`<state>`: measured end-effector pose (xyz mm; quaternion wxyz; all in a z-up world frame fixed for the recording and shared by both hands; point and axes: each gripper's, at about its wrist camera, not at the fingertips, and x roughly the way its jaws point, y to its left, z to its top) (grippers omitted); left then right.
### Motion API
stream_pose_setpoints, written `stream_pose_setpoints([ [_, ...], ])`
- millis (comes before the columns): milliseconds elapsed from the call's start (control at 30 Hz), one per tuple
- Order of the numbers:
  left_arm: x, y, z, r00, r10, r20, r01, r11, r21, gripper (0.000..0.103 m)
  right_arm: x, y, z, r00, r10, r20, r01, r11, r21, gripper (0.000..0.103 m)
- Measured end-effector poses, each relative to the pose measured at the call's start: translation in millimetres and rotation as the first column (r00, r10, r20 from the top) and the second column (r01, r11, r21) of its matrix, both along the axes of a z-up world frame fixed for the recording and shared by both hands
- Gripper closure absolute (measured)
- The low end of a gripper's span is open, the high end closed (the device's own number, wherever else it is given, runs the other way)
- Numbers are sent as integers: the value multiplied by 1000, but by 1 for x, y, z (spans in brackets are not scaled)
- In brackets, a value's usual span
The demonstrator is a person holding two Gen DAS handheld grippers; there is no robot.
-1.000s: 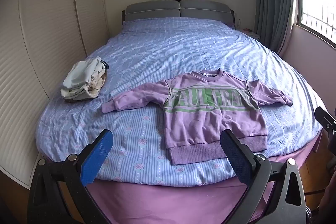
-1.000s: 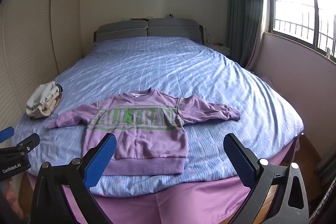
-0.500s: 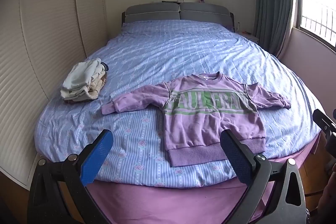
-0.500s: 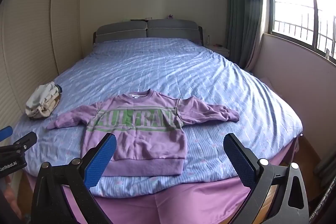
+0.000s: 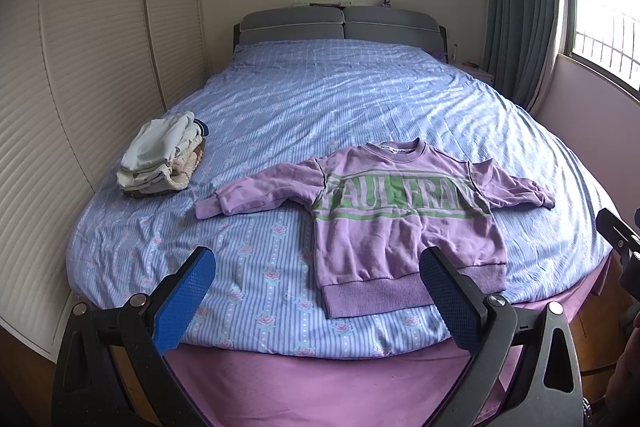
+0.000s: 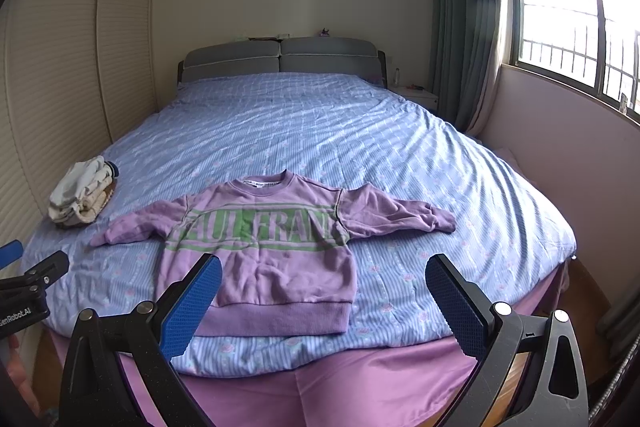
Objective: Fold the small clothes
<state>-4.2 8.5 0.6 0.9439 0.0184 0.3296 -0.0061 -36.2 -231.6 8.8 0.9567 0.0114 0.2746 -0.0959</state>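
Observation:
A small purple sweatshirt [image 5: 400,219] with green lettering lies flat, face up, sleeves spread, near the foot of the bed; it also shows in the right wrist view [image 6: 264,247]. My left gripper [image 5: 316,299] is open and empty, held off the foot of the bed, short of the sweatshirt's hem. My right gripper [image 6: 324,303] is open and empty, also short of the hem. The tip of the left gripper shows at the left edge of the right wrist view [image 6: 28,279].
A stack of folded pale clothes [image 5: 164,159] sits at the bed's left side, also in the right wrist view [image 6: 82,193]. The blue striped bedcover [image 5: 344,107] spans the bed. White slatted closet doors [image 5: 80,67] stand left; window and curtain [image 6: 460,27] right.
Both grippers have drawn back slightly and risen, so the sweatshirt sits a little farther off. Both stay open. The clothes have not moved.

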Motion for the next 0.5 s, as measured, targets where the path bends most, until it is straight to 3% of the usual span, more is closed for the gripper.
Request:
stream_pose_setpoints([
  [500,-1,-1,0,1000,-5,3,5,1000,-1,0,0,0,0,1000,2,-3,-2,1000,1,0],
])
